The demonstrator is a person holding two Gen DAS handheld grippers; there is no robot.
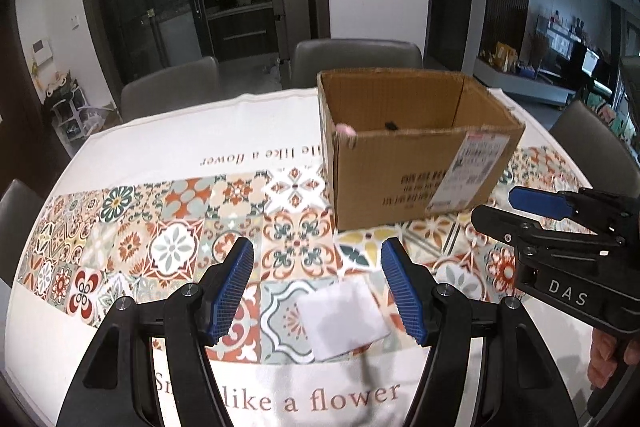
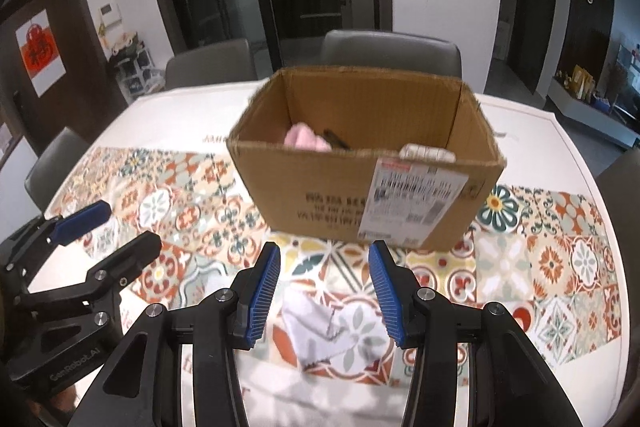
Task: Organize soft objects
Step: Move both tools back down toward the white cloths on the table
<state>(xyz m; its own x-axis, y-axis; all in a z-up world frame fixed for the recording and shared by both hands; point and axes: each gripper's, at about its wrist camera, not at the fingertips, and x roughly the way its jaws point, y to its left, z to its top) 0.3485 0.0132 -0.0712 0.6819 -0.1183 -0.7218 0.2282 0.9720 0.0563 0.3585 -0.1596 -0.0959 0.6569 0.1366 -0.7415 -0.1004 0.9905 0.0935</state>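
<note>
We hover both tools over the patterned tablecloth [image 1: 168, 251]. Our left gripper [image 1: 318, 291] has its blue pads spread wide, nothing between them. Just under that gap lies a white cloth [image 1: 344, 319], flat on the table, blurred at its edges, touching neither pad. From the right wrist view the same cloth [image 2: 336, 331] sits between the wide-apart pads of our right gripper [image 2: 324, 297], also gripping nothing. Our right gripper [image 1: 516, 211] shows at three o'clock in the left view, jaws parted; our left gripper [image 2: 108, 231] shows at nine o'clock in the right view.

At twelve o'clock stands the open cardboard box [image 2: 304, 183], a shipping label [image 2: 416, 203] on its near wall. Inside we spot a pink soft item [image 2: 306, 138] toward the left, something dark [image 2: 338, 139] beside it, and a pale item [image 2: 428, 151] at the right, mostly hidden by the wall. The left view catches only a pink edge [image 1: 346, 129]. Grey chairs [image 2: 390, 47] ring the far side.
</note>
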